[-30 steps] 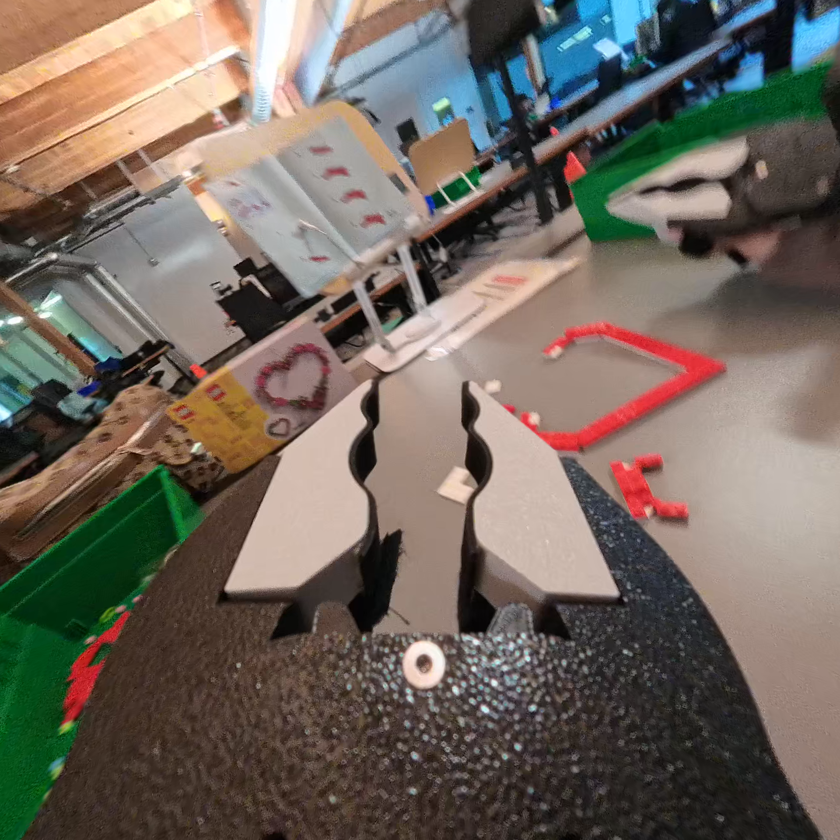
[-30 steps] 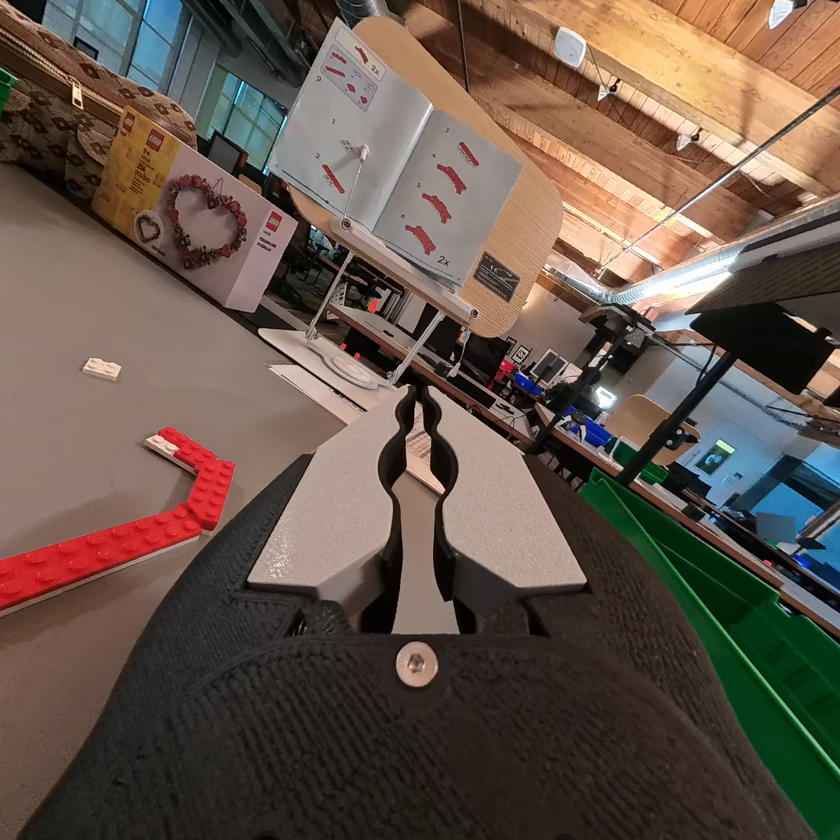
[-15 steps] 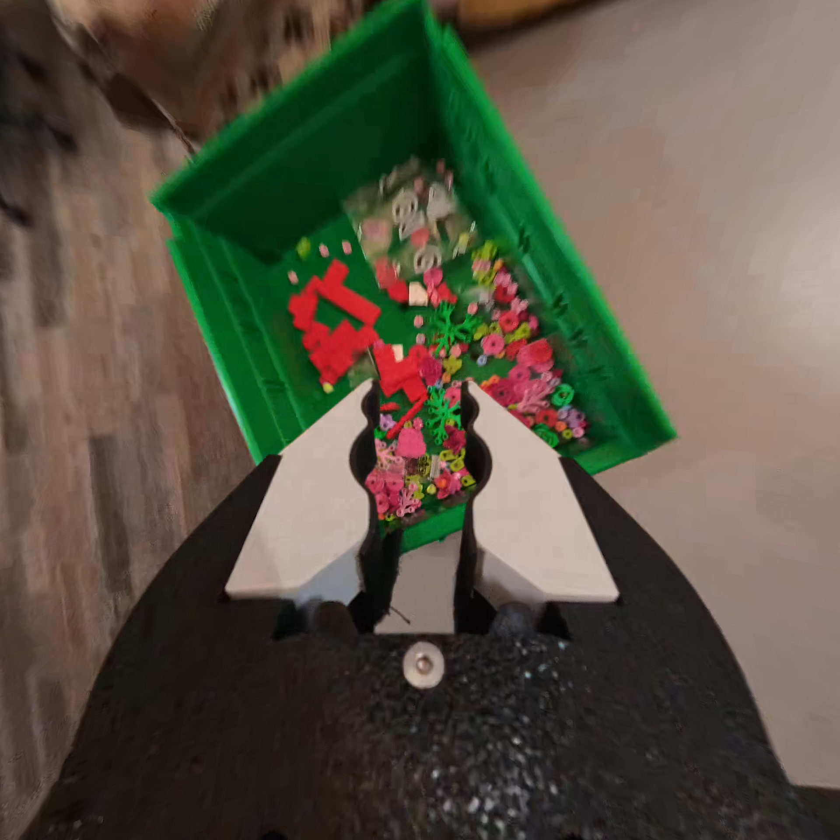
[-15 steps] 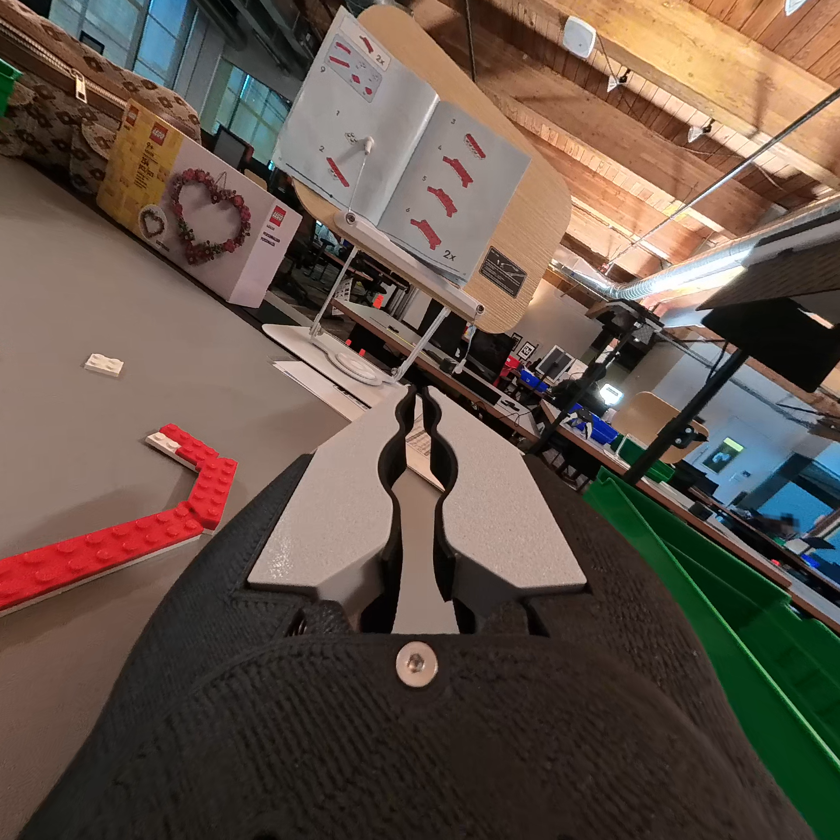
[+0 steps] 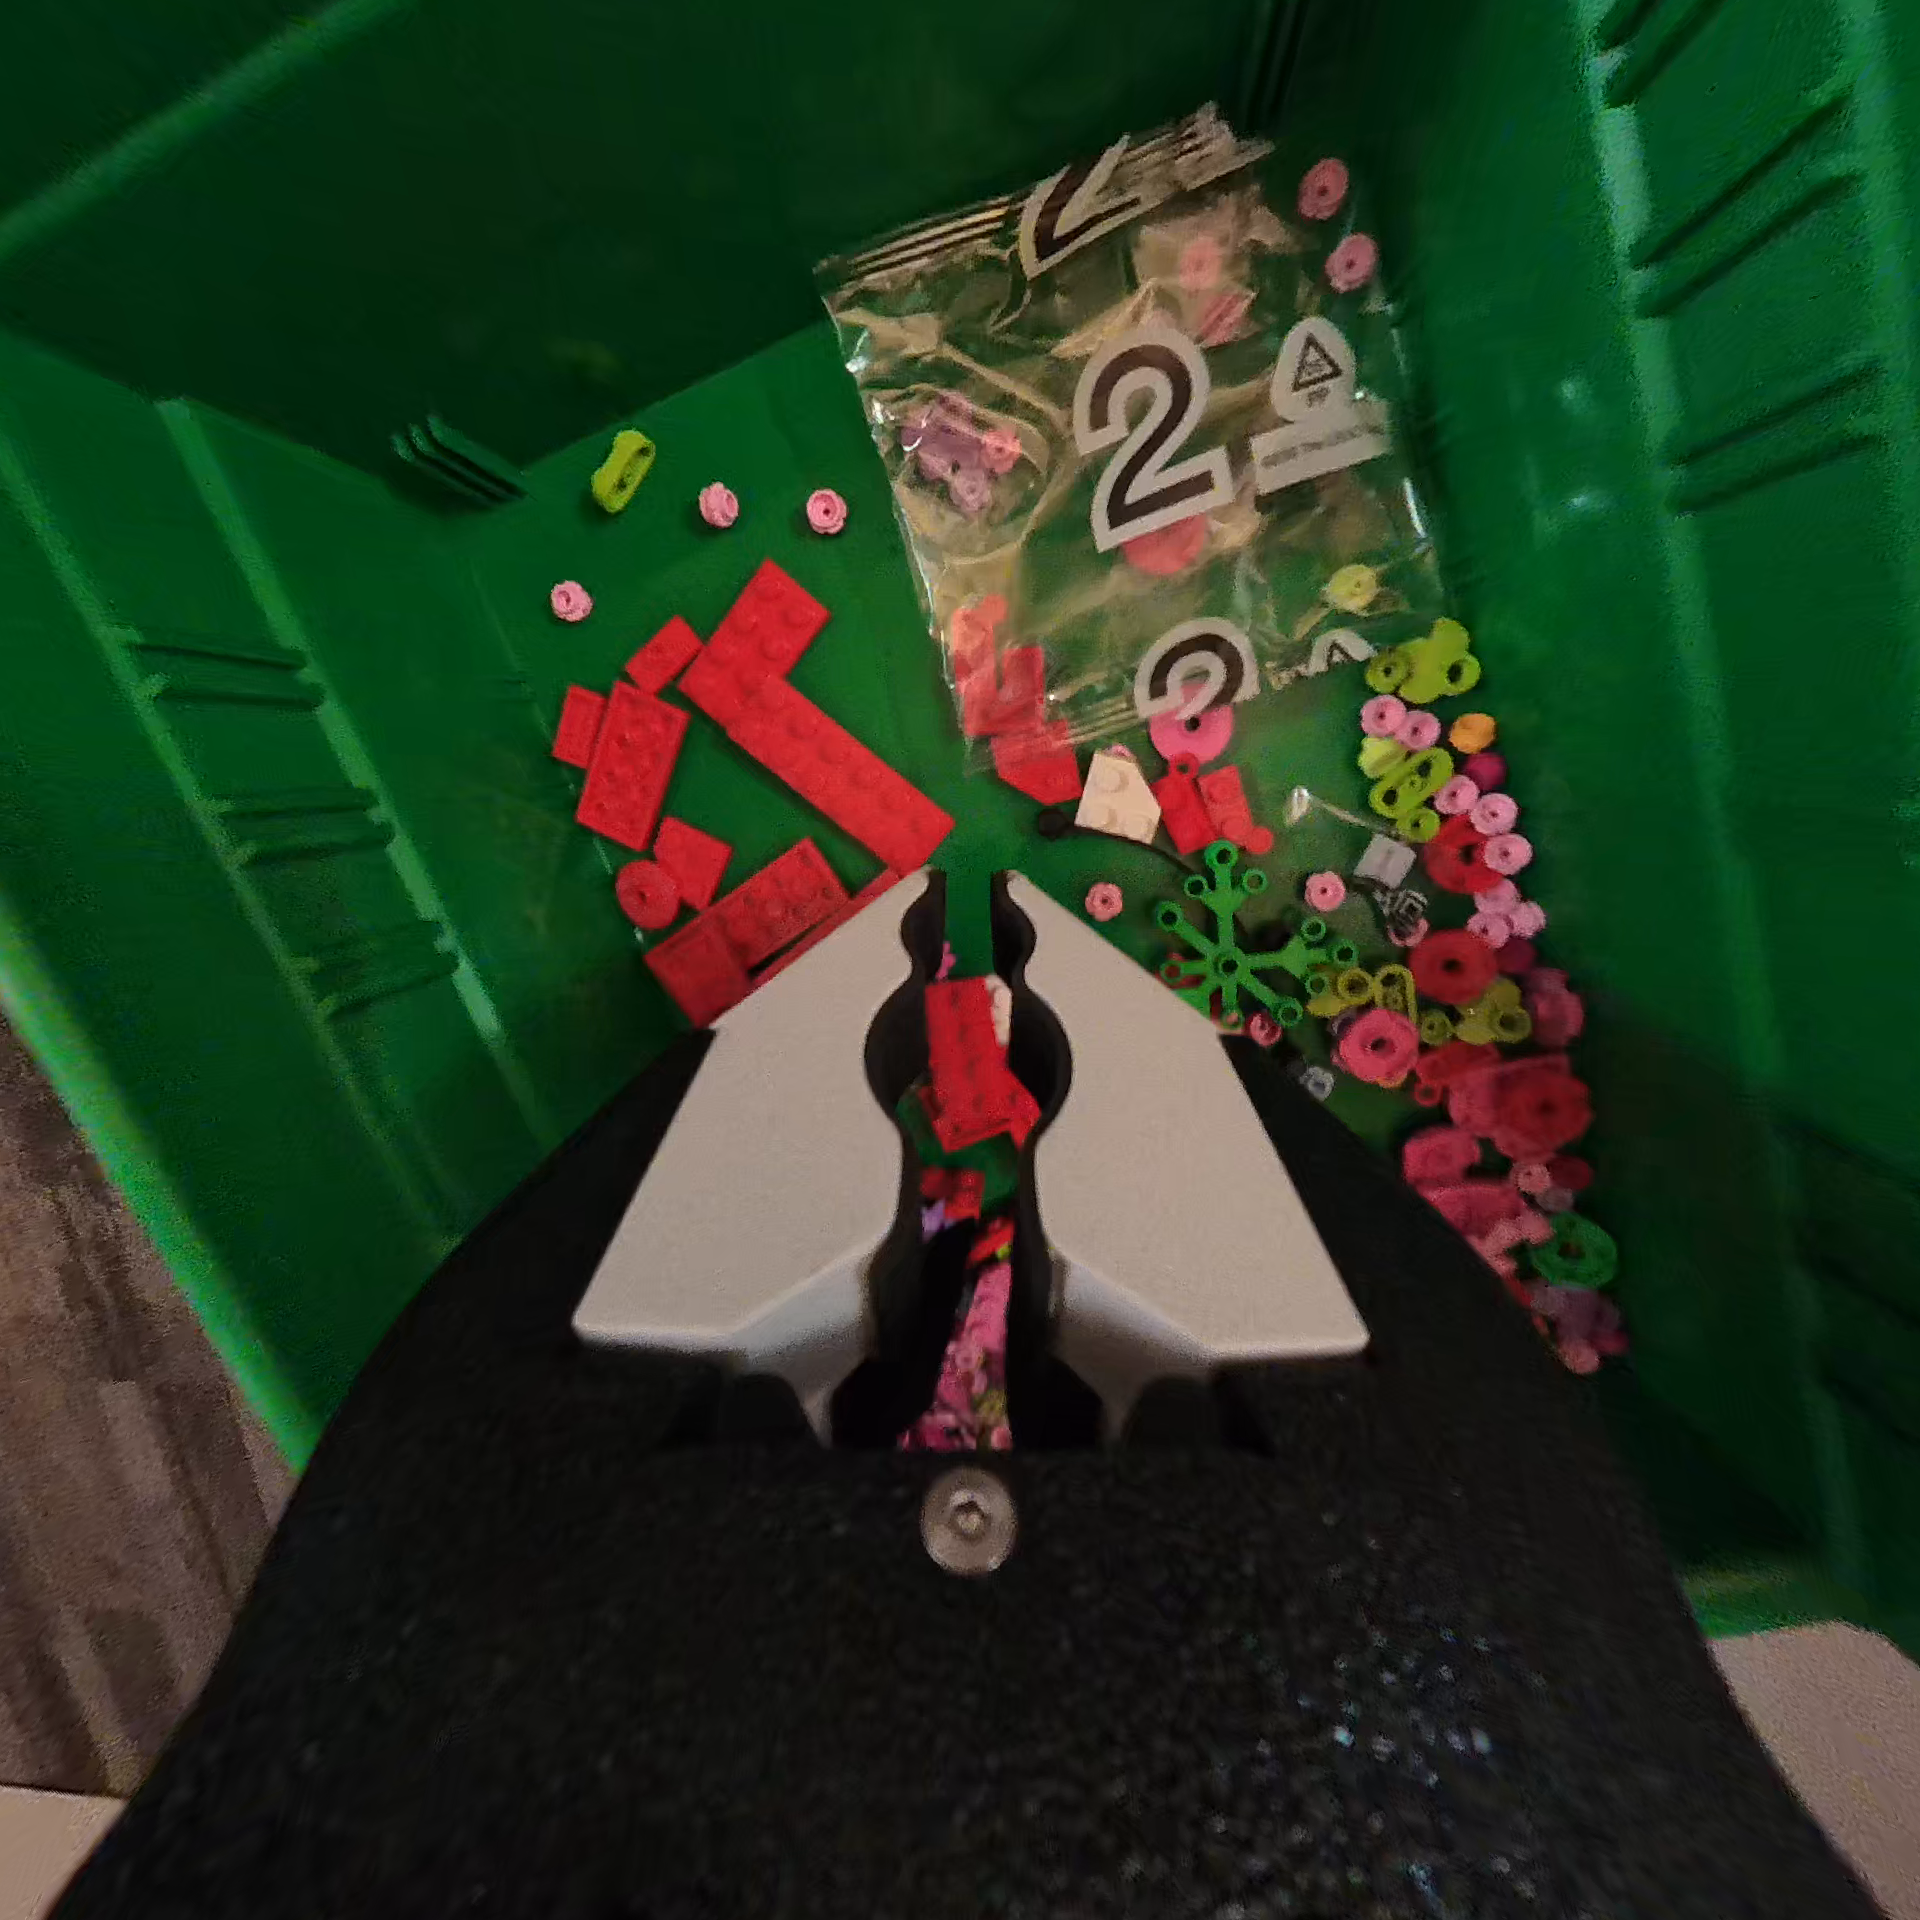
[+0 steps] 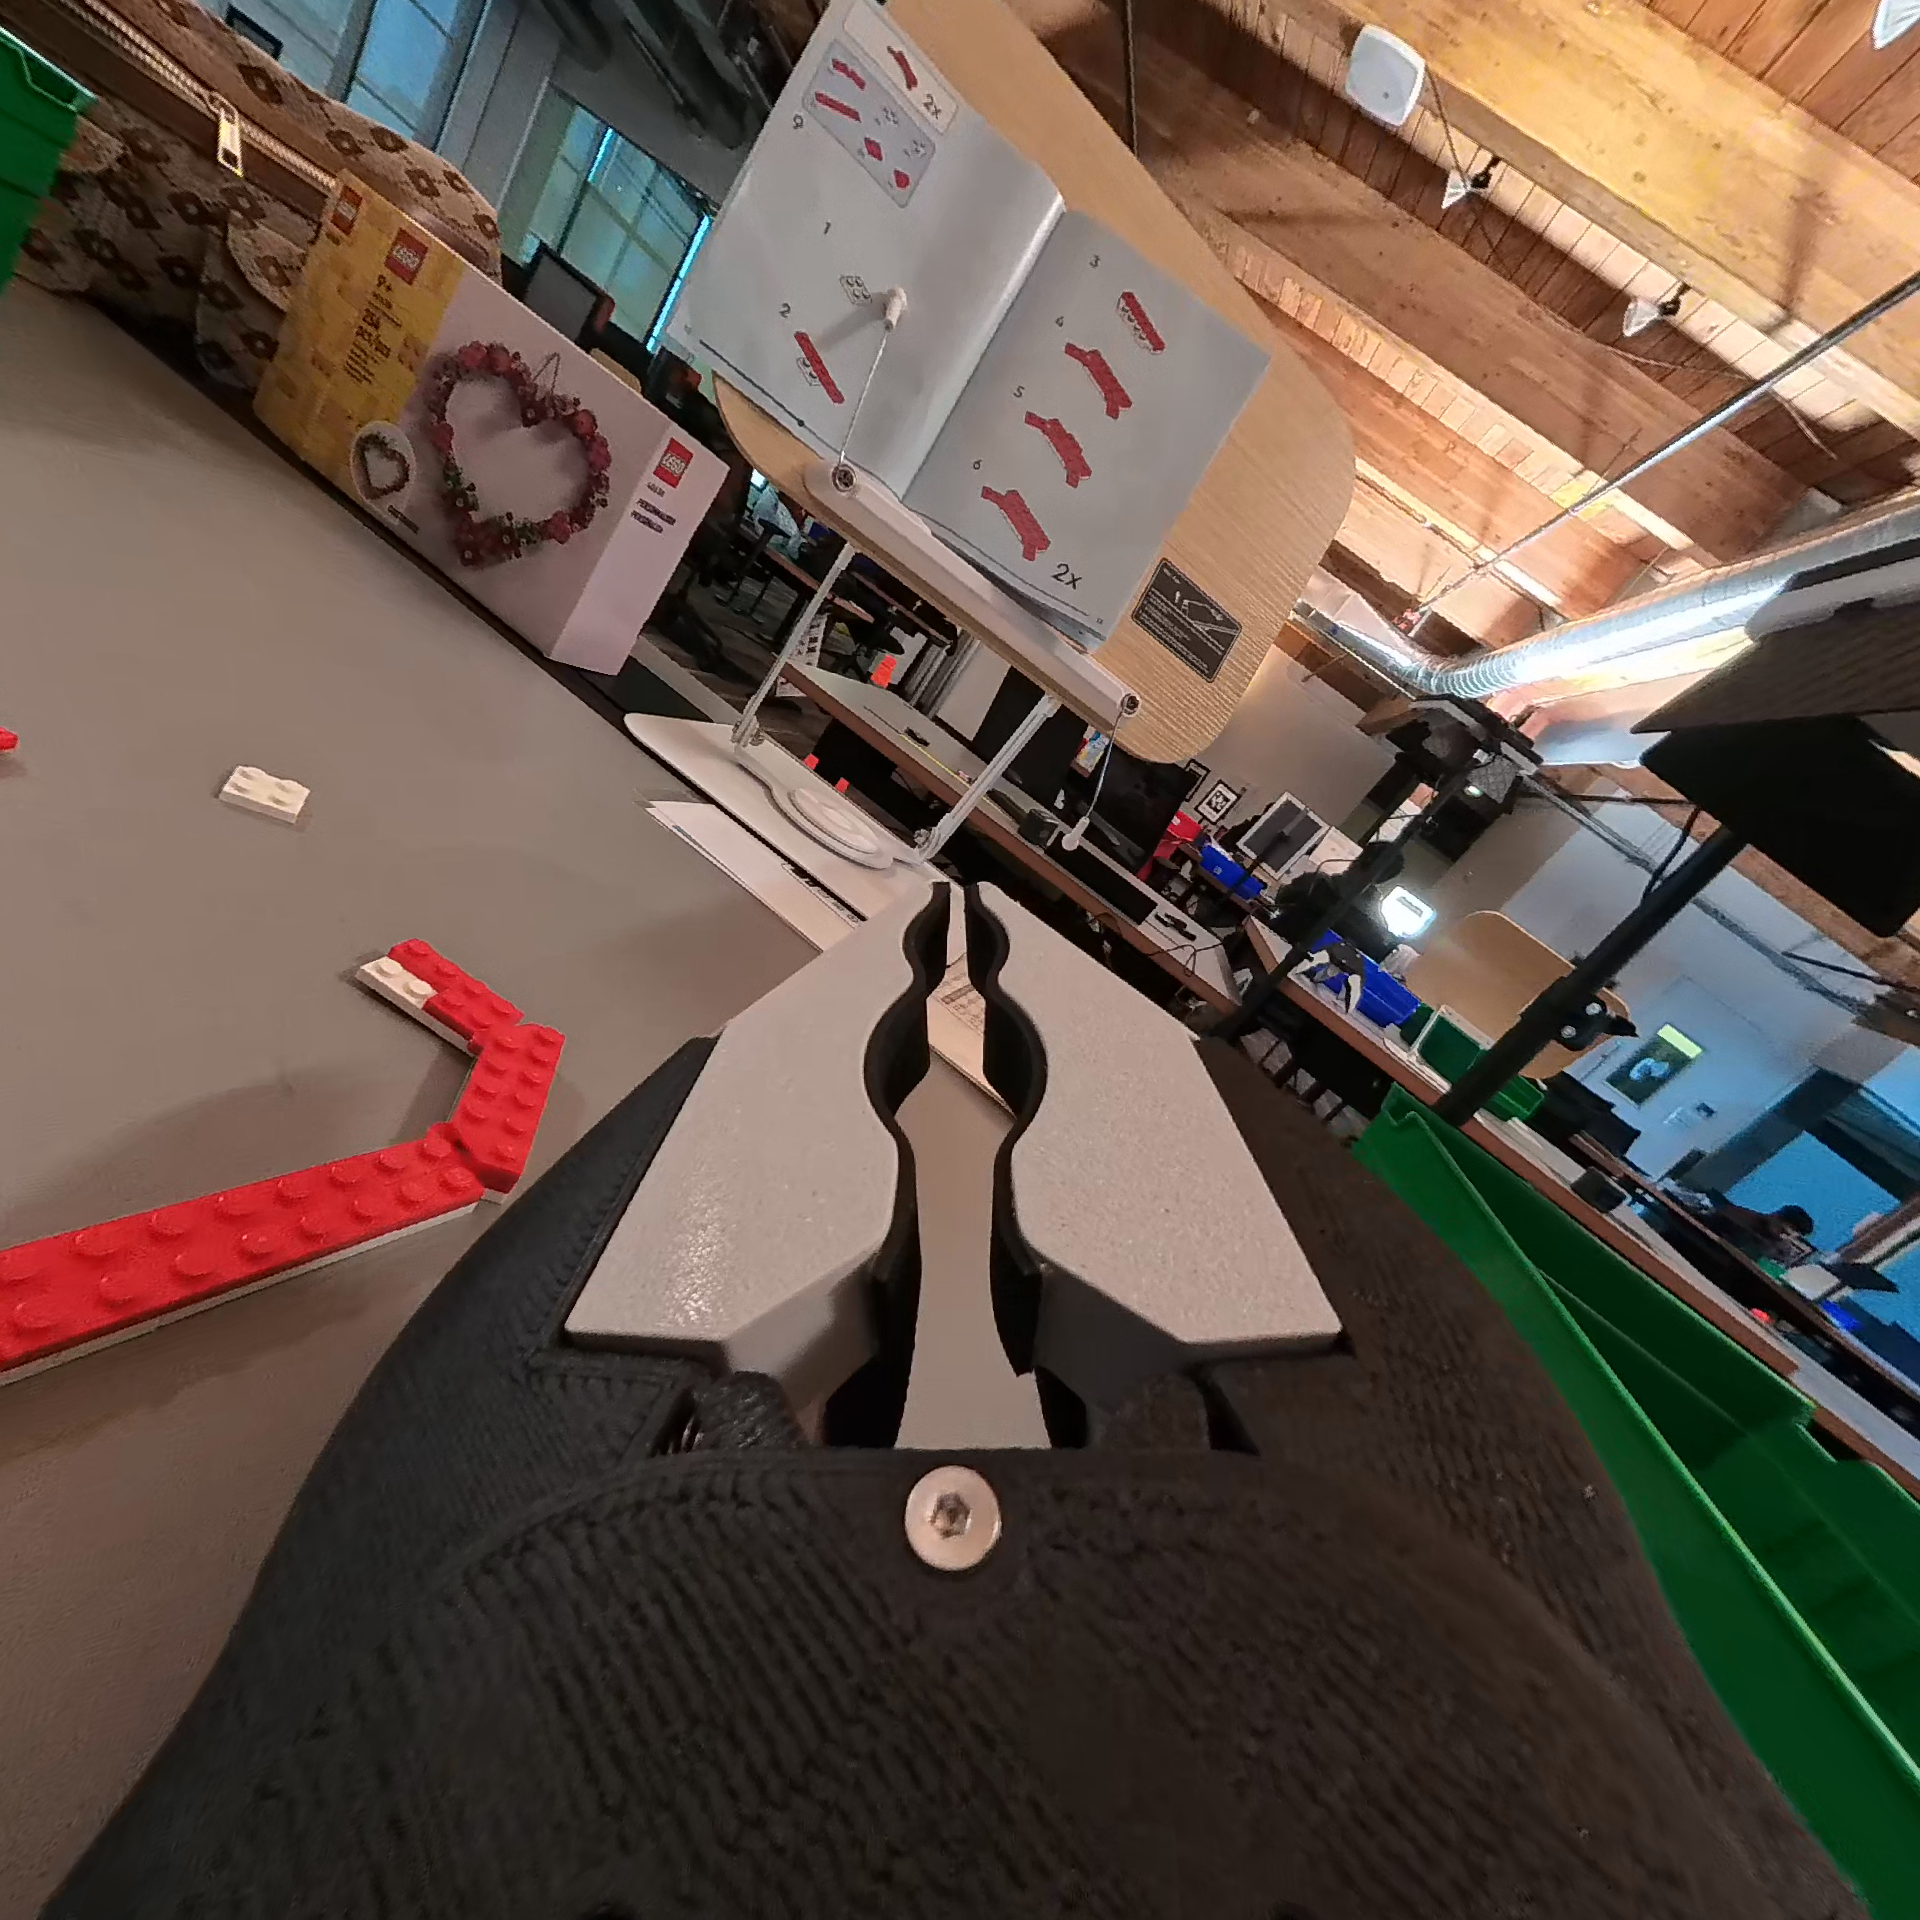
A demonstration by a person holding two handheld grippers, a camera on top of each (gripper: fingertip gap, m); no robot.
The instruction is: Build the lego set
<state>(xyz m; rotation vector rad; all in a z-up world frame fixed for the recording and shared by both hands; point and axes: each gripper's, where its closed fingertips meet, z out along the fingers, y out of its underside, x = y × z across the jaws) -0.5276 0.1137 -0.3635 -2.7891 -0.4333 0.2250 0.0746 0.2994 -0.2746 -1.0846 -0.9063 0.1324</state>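
Note:
My left gripper points down into a green bin, its jaws a narrow gap apart with nothing seen clamped between the tips. Several loose red plates lie just beyond the tips to the left. A small red plate shows through the gap, lying under the fingers. My right gripper is shut and empty, low over the grey table. The part-built red frame lies on the table left of the right gripper, and a white plate lies farther off.
The bin also holds a clear parts bag, a white piece, a green leaf piece and many pink flower pieces. An open instruction booklet stands on a holder, with the set's box to its left. A second green bin is at the right. Across from one pair of fingers to the other is roughly 65 centimeters. The small red plate sits 4 centimeters or so from the ends of my left fingers.
My left gripper swung from the table view down into the green bin and its jaws narrowed. The right gripper has barely moved.

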